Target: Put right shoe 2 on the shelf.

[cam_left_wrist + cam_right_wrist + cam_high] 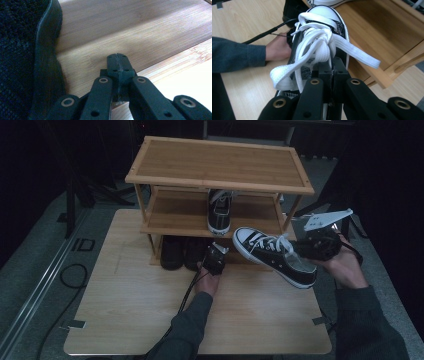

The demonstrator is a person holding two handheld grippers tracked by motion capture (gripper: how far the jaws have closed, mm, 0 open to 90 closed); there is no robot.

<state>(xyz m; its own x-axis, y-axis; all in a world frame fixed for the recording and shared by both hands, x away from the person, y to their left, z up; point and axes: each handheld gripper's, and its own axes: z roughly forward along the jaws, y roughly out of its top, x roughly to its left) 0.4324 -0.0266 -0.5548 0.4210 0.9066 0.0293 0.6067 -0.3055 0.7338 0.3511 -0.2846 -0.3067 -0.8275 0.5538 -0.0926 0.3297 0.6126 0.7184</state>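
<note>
a person sat at a wooden table point(125, 320) facing a three-tier wooden shoe rack point(220, 162) at twelve o'clock. the right gripper point(300, 249), at three o'clock, held a black sneaker point(272, 256) with white laces in the air, toe pointing toward ten o'clock. in the right gripper view its jaws were clamped together on the shoe's tongue area, just below the lace knot point(319, 40). the left gripper point(216, 257) rested near the table's centre, its tip at the rack's bottom shelf, jaws pressed together and grasping nothing. just beside it at nine o'clock stood dark shoes point(182, 252). a matching sneaker point(219, 211) sat on the middle shelf.
</note>
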